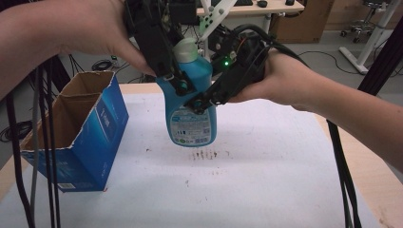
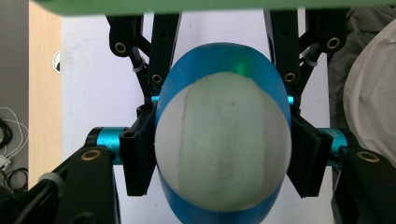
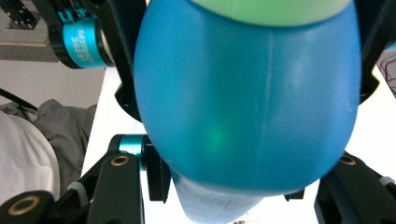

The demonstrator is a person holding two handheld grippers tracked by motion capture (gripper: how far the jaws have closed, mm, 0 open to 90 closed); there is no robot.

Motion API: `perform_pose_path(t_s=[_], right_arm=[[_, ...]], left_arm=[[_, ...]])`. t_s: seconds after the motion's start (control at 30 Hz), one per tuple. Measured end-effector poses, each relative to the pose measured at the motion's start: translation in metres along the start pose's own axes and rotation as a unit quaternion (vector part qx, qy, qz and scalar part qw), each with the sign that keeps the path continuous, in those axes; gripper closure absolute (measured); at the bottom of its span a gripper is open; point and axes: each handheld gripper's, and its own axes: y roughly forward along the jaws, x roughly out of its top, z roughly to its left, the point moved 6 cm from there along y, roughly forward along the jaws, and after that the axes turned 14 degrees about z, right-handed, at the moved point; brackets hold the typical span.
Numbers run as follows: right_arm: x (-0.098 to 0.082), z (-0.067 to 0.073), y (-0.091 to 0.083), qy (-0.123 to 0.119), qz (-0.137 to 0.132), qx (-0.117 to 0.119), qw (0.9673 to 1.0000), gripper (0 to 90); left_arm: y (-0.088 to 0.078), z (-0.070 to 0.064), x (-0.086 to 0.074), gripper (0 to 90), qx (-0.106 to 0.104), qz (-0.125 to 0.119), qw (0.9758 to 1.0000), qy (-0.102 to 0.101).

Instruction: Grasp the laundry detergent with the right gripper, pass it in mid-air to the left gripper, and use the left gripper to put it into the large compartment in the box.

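A blue detergent bottle (image 1: 192, 114) with a pale cap (image 1: 186, 49) hangs upright above the white table cover (image 1: 266, 180). Coming in from the upper left, my left gripper (image 1: 178, 85) has its pads pressed on the bottle's shoulder. From the right, my right gripper (image 1: 199, 102) clamps the body a little lower. In the left gripper view the jaws press both sides of the bottle (image 2: 222, 140), seen from above the cap, at my left gripper (image 2: 223, 156). The blue body (image 3: 247, 102) sits between the jaws of my right gripper (image 3: 243, 182) in the right gripper view.
An open blue cardboard box (image 1: 81, 128) with a torn rim stands at the left of the table. Dark smudges (image 1: 205, 154) mark the cover under the bottle. Black cables (image 1: 344, 180) trail down both sides. Desks and a chair stand behind the table.
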Motion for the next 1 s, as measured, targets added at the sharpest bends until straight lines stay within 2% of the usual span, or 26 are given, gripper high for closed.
perform_pose_path(t_s=[0.37,0.6,0.7,0.73,0.8,0.87,0.9,1.0], right_arm=[[0.0002,0.0006,0.0004,0.001,0.005,-0.004,1.0,46.7],[0.001,-0.0013,0.0,0.0,-0.002,-0.004,1.0,46.1],[0.0008,-0.0019,0.0014,-0.001,-0.004,-0.001,1.0,44.5],[0.0008,-0.0019,0.0017,-0.003,-0.004,0.002,1.0,42.6],[0.0014,-0.0011,0.0005,-0.007,-0.013,0.007,0.9999,31.9],[0.0006,-0.001,0.0005,-0.001,-0.011,0.002,0.9999,23.9],[-0.0016,-0.0007,0.0018,0.004,-0.002,0.011,0.9999,22.1],[-0.0065,-0.0017,0.0046,0.005,0.005,0.011,0.9999,19.9]], left_arm=[[0.001,0.0003,0.0005,37.8,-0.001,0.001,1.0,0.001],[-0.0011,0.0022,-0.0005,38.1,-0.003,-0.003,1.0,-0.001],[0.0002,0.0027,-0.0016,38.1,-0.012,-0.003,0.9999,-0.002],[0.0008,0.003,-0.0022,38.1,-0.014,0.001,0.9999,-0.002],[0.003,0.0031,-0.0032,38.1,-0.016,0.006,0.9998,-0.003],[0.0045,0.0033,-0.0041,38.2,-0.014,0.009,0.9998,-0.003],[0.0047,0.0041,-0.0047,38.2,-0.011,0.009,0.9999,-0.004],[0.0048,0.005,-0.0067,38.2,-0.011,0.009,0.9998,-0.012]])
